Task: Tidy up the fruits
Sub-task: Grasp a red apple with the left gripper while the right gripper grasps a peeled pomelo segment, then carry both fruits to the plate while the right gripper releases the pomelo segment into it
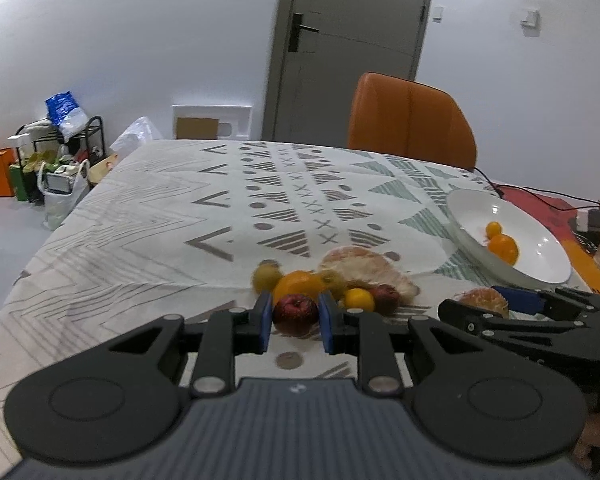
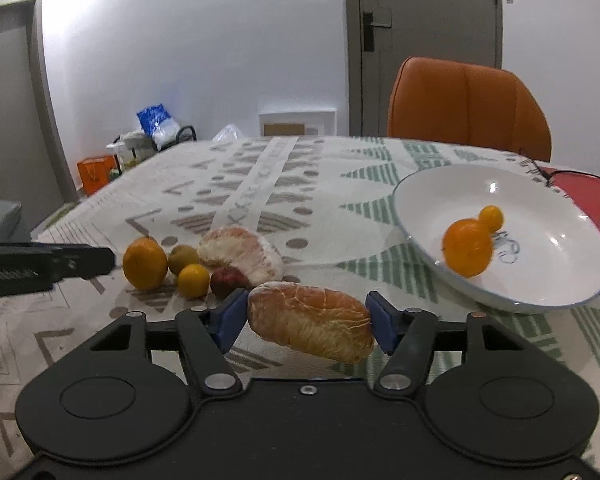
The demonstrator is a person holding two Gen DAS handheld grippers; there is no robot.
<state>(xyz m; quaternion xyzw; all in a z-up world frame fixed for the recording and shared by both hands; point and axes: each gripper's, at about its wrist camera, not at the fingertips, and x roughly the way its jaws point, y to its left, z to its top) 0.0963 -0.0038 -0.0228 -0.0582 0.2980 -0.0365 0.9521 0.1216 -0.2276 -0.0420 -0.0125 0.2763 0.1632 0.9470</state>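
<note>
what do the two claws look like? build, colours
Both match. The left claw and right claw have black linkage arms with silver pivot bolts and round black discs either side, and flat blue pads at the tips. The left body is ribbed dark grey; the right looks plain black. From the right view, the left claw's side shows a coiled spring. No cables or sleeves are visible.

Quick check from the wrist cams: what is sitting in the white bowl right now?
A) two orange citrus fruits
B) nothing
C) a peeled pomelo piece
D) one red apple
A: the white bowl holds a large orange fruit and a smaller orange fruit just behind it, and nothing else.
</note>
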